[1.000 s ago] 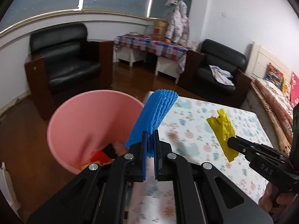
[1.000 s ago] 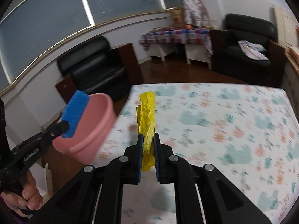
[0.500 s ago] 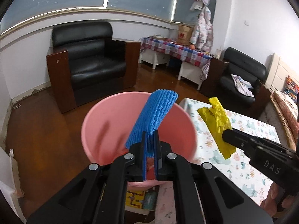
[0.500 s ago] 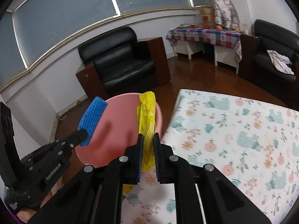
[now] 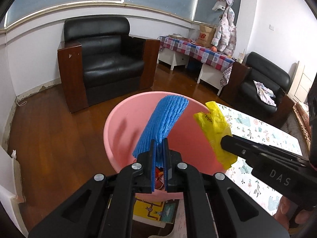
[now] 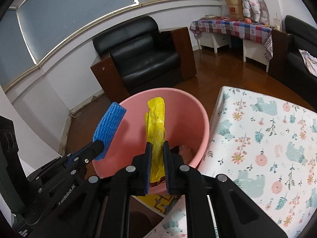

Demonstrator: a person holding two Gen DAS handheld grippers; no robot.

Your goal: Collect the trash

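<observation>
My left gripper [image 5: 159, 141] is shut on a blue foam net sleeve [image 5: 162, 122], which sticks up over the mouth of a pink bin [image 5: 126, 119]. My right gripper [image 6: 157, 144] is shut on a crumpled yellow plastic bag [image 6: 155, 123], also held above the pink bin [image 6: 190, 117]. In the left wrist view the right gripper [image 5: 223, 140] comes in from the right with the yellow bag [image 5: 215, 127] at the bin's right rim. In the right wrist view the left gripper [image 6: 99, 144] holds the blue sleeve [image 6: 110, 127] over the bin's left rim. Some dark and reddish trash lies at the bin's bottom.
The bin stands on a wooden floor [image 5: 49, 138] beside a table with a floral animal-print cloth [image 6: 267, 138]. A black armchair [image 5: 105, 59] stands behind the bin, a checked-cloth table [image 5: 196, 49] and another black chair [image 5: 263, 83] farther right. A yellow picture board [image 5: 152, 208] lies under the bin.
Both grippers have swung left from over the patterned table to above the pink bin, each keeping its hold on its piece of trash. The bin now fills the middle of both views.
</observation>
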